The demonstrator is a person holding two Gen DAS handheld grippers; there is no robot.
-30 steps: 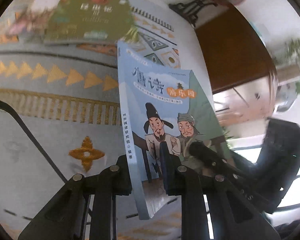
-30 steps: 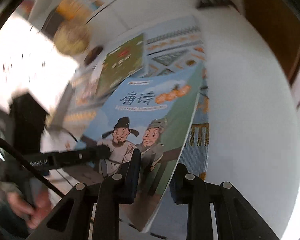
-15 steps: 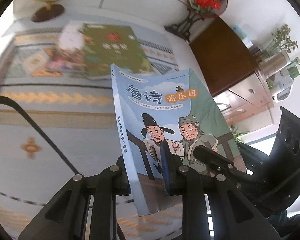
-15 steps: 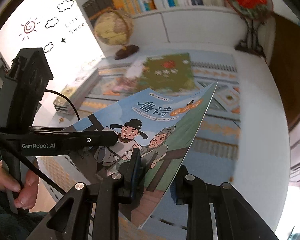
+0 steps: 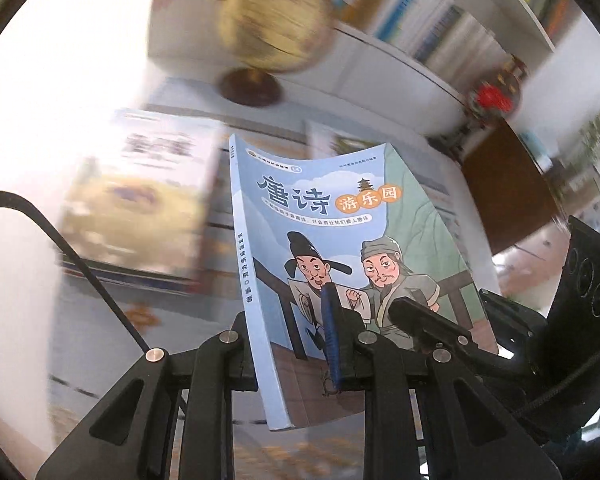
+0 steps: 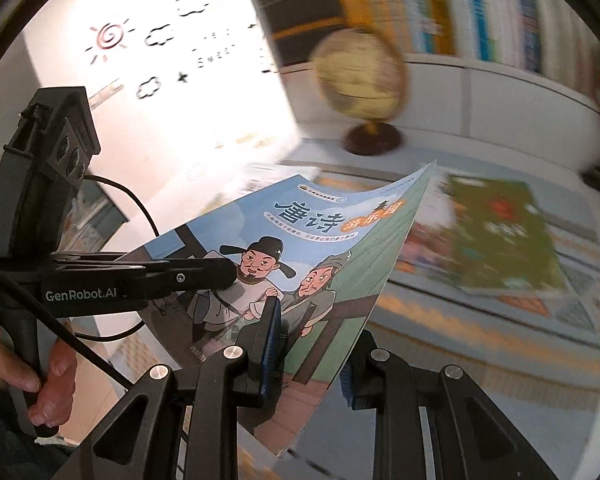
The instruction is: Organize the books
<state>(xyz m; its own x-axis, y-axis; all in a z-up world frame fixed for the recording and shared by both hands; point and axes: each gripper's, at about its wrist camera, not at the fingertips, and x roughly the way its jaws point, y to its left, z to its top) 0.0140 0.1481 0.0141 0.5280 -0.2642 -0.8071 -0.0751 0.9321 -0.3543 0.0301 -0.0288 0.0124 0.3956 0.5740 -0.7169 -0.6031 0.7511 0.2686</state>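
A blue paperback (image 5: 332, 240) with two cartoon men on its cover is held in the air over the table, front cover up. My left gripper (image 5: 292, 340) is shut on its spine side. My right gripper (image 6: 312, 344) is shut on its lower open edge; the same book shows in the right wrist view (image 6: 300, 248). The left gripper (image 6: 224, 270) reaches in from the left there, and the right gripper (image 5: 400, 306) from the right in the left wrist view. A green book (image 6: 500, 232) lies flat on the patterned cloth. A stack of books (image 5: 140, 200) lies at the left.
A globe (image 6: 360, 76) on a dark base stands at the back of the table. A shelf of upright books (image 6: 480, 12) runs behind it. A red ornament (image 5: 494, 96) stands at the back right, next to a dark wooden cabinet (image 5: 508, 188).
Both grippers have carried the blue book up and to the left, away from the green book and toward the stack and the globe. Both grips stay shut.
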